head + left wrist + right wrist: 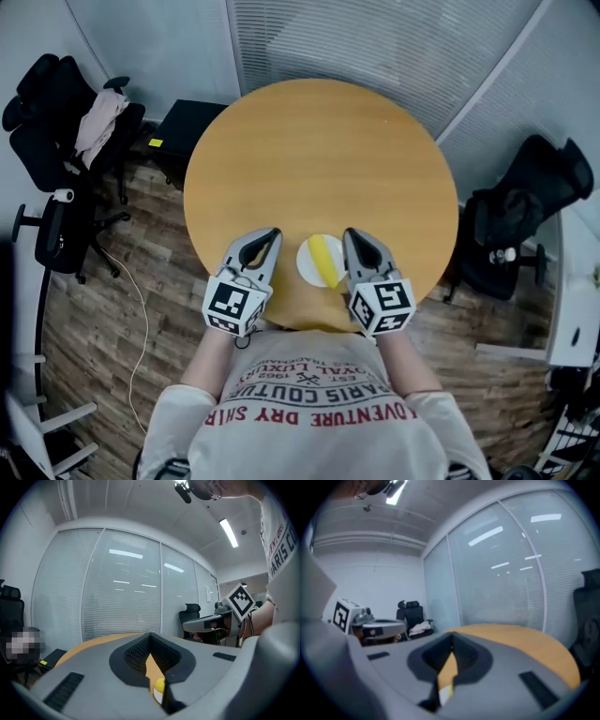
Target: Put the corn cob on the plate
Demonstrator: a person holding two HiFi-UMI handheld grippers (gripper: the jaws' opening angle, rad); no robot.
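Jaws of my right gripper point(451, 643): closed tip to tip, nothing between the pads. Only a sliver of table and plate shows through the gap under the tips. Left gripper point(150, 637): likewise closed and empty, with a spot of yellow cob visible past it. Both grippers hang side by side above the near edge of the round table point(319, 150), touching nothing. The corn cob point(324, 259) lies on the white plate point(306, 265), close to the near edge, between and below the two grippers. The cob's long axis runs roughly near edge to far edge, slightly slanted. It sits on the plate's right half, so my right gripper is nearer. Judgement: placement looks complete; no further grasp seems needed.
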